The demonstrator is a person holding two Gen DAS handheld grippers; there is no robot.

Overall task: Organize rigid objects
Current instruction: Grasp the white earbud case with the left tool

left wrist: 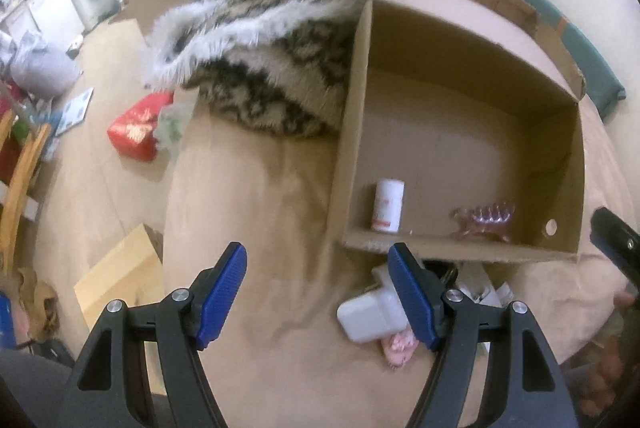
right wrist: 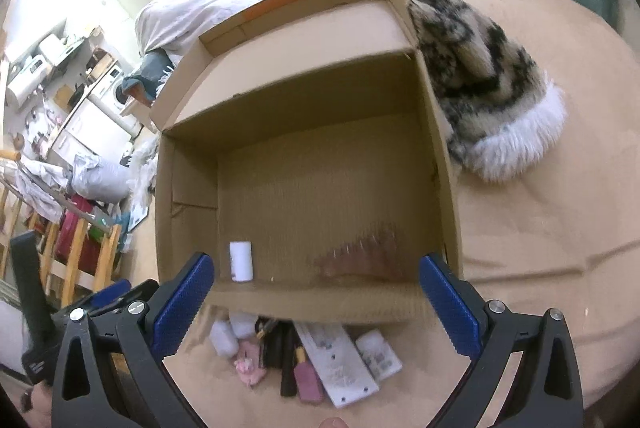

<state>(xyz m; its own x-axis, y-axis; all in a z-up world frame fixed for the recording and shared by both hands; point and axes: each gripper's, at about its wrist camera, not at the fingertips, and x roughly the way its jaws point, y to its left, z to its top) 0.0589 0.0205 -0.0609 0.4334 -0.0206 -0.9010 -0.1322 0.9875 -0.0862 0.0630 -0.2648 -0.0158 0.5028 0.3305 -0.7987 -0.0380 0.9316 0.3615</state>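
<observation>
Hovering empty with fingers spread, left gripper (left wrist: pixel 318 296) and right gripper (right wrist: pixel 316 302), over the small items (right wrist: pixel 308 360) piled at lower centre, just below the cardboard box (right wrist: pixel 444 187), picking squarely one piece at a time.
</observation>
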